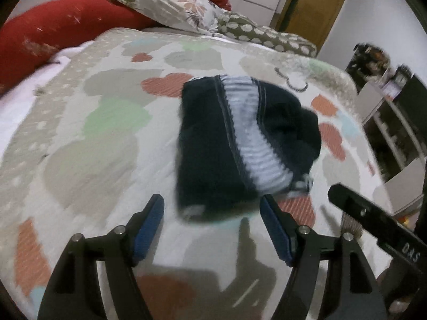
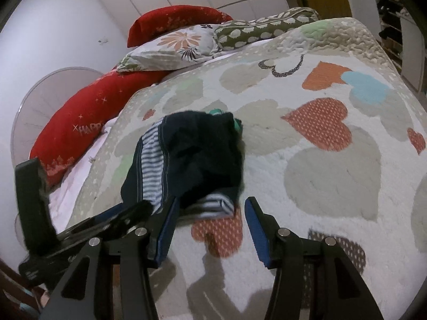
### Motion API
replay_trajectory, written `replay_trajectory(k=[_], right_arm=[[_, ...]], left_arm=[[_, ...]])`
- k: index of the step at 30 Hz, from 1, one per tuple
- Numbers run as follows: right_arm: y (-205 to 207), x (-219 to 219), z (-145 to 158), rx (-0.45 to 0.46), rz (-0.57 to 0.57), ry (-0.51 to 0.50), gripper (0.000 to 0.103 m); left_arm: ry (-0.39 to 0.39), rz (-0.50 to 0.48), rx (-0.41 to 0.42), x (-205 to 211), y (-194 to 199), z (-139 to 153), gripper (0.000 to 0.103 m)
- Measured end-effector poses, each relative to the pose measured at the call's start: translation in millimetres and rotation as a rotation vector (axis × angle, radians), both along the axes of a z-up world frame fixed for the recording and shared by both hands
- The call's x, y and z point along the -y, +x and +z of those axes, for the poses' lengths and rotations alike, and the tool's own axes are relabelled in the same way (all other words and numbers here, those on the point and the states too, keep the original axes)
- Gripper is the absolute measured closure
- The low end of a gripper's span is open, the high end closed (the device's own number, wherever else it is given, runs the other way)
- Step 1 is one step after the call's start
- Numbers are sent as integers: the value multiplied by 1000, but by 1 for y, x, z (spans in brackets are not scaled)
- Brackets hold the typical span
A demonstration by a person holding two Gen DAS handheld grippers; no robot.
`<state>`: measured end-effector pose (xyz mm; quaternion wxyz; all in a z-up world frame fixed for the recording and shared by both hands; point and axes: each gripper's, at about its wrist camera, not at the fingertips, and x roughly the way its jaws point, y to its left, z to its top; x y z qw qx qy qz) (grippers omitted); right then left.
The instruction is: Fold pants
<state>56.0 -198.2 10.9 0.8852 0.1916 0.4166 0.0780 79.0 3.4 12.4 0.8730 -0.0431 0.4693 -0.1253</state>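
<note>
Dark navy pants point(image 1: 213, 144) with a white-and-blue striped band lie folded in a compact bundle on the heart-patterned bedspread point(image 1: 88, 138). They also show in the right wrist view point(image 2: 192, 160), with a bit of green fabric at their far edge. My left gripper point(image 1: 212, 213) is open and empty, its blue pads just short of the bundle's near edge. My right gripper point(image 2: 210, 216) is open and empty, its tips at the bundle's near edge. The right gripper's body shows at the right of the left wrist view point(image 1: 373, 218).
Red bolsters point(image 1: 53, 29), a floral pillow point(image 1: 173, 5) and a spotted pillow point(image 1: 267, 33) lie at the head of the bed. A wooden door point(image 1: 312, 8) and shelves point(image 1: 395, 122) stand beyond the bed's right side. A white wall point(image 2: 40, 40) is on the left.
</note>
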Motion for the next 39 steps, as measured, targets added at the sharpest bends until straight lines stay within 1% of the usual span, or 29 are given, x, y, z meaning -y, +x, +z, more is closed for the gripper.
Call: replay_trajectory(k=[2,5,9,13,16,19,25,34,39], right_arm=[[-9,-1,-2,0,2,-9,47],[-23,-3,-3,5,3,-43,48],[-44,-1,3,30,-2,-94,47],[-63,3,12,69,-15,-128,47],[-71,5,21,96,-28,-144,47],[-78,6,29,126,-42,-167,44],[-85,9,34,146,-59,-182,44],[-81,10,22,116,-60,-184,43],[-80,7,20,110,-56,-188,43]], left_arm=[[38,25,11,-1,-14,6,30],[69,52,35,2,-35,17,30],[113,64,96,12,-64,34,30],[131,59,169,24,-83,52,30],[130,48,217,29,-94,64,29],[117,33,237,34,-101,70,25],[125,10,236,43,-104,68,25],[115,-14,193,50,-101,55,25],[111,-11,178,49,-100,50,25]])
